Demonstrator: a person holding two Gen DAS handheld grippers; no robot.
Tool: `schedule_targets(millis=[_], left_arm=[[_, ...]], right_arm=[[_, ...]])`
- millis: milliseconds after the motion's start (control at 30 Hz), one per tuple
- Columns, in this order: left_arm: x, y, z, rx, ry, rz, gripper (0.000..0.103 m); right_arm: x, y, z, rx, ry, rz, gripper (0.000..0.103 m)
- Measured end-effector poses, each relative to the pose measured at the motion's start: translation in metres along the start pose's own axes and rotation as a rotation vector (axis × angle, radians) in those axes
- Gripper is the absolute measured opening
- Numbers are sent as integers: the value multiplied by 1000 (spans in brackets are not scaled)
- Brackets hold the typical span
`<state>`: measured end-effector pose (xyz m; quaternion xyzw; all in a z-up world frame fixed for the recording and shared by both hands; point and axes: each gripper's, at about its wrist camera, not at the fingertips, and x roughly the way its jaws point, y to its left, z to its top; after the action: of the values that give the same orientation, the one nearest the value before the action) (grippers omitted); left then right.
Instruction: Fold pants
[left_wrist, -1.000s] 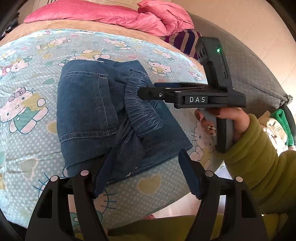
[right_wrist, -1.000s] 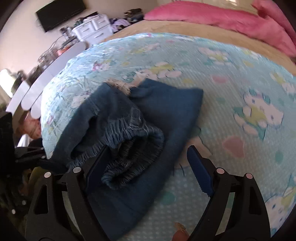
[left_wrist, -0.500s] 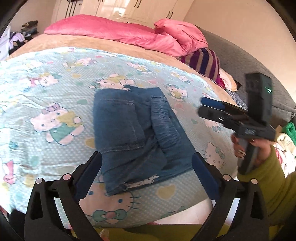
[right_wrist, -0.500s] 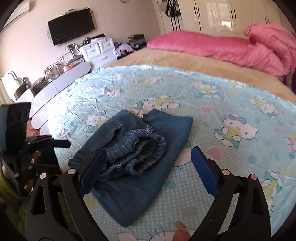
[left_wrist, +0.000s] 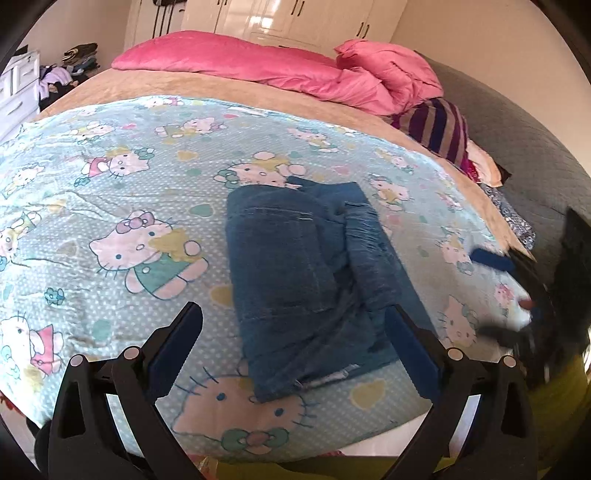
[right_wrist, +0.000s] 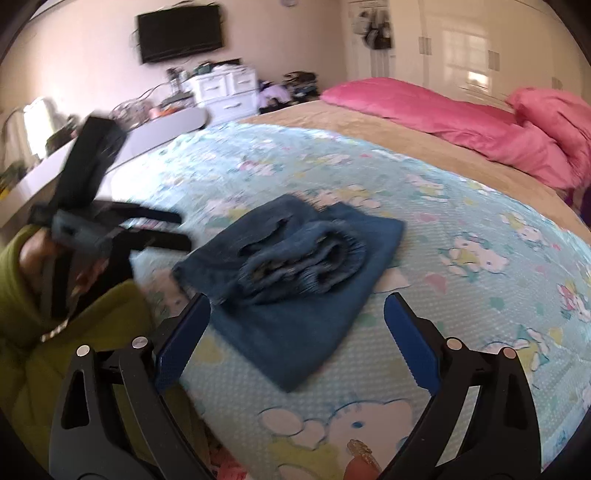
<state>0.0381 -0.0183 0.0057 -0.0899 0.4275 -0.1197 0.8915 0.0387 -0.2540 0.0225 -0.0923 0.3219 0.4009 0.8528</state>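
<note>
The blue denim pants (left_wrist: 306, 273) lie folded in a compact stack on the Hello Kitty blanket (left_wrist: 140, 229), near the bed's front edge. In the right wrist view the pants (right_wrist: 295, 269) show the gathered waistband on top. My left gripper (left_wrist: 295, 332) is open and empty, held back above the near end of the stack. My right gripper (right_wrist: 295, 325) is open and empty, held back from the pants' near side. It also shows, blurred, at the right edge of the left wrist view (left_wrist: 517, 288). The left gripper shows blurred in the right wrist view (right_wrist: 122, 229).
A pink duvet and pillows (left_wrist: 303, 74) lie at the head of the bed. A striped cloth (left_wrist: 436, 129) sits at the right by a grey headboard (left_wrist: 535, 155). White drawers (right_wrist: 225, 92) and a wall TV (right_wrist: 181, 31) stand beyond the bed's left side.
Both grippers let go of the pants and pulled back from the stack. The pants now lie folded on the blanket, farther from both cameras.
</note>
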Motion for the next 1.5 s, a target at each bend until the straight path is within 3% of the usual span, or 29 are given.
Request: schedule_targets(millis=[133, 267, 300, 333, 367, 533, 567, 600, 633, 767, 900, 1133, 1200, 1333, 1400, 1500], left_arm=[[14, 16, 15, -41, 19, 53, 98], [34, 31, 29, -77, 56, 53, 94], [40, 33, 32, -81, 66, 40, 87], [46, 34, 34, -82, 79, 37, 65], [50, 35, 36, -85, 88, 39, 59], [68, 39, 39, -91, 113, 36, 59], [70, 40, 39, -94, 116, 36, 59], [73, 41, 39, -100, 118, 31, 59], [74, 42, 39, -103, 120, 32, 59], [78, 45, 39, -111, 124, 22, 60], [83, 48, 38, -123, 120, 1, 61], [81, 47, 36, -125, 106, 4, 65], [76, 44, 35, -119, 91, 8, 65], [61, 38, 35, -95, 52, 24, 65], [54, 38, 35, -93, 36, 34, 65], [43, 35, 36, -83, 10, 50, 79]], right_arm=[[11, 32, -4, -108, 19, 53, 89], [29, 67, 2, -239, 26, 109, 69], [34, 75, 4, -273, 30, 122, 62], [40, 81, 6, -309, 33, 127, 59], [44, 87, 8, -341, 35, 120, 55], [78, 105, 17, -501, 54, 56, 45], [87, 108, 17, -534, 60, 34, 37], [93, 109, 17, -548, 75, 44, 17], [97, 109, 17, -540, 103, 84, 10], [82, 113, 12, -551, 116, 142, 3], [91, 108, -6, -519, 164, 136, 3], [72, 102, -3, -429, 142, 166, 5], [56, 99, 1, -379, 121, 188, 12], [32, 83, 11, -277, 53, 209, 16], [17, 77, 15, -247, 15, 184, 28], [3, 63, 23, -194, -30, 149, 38]])
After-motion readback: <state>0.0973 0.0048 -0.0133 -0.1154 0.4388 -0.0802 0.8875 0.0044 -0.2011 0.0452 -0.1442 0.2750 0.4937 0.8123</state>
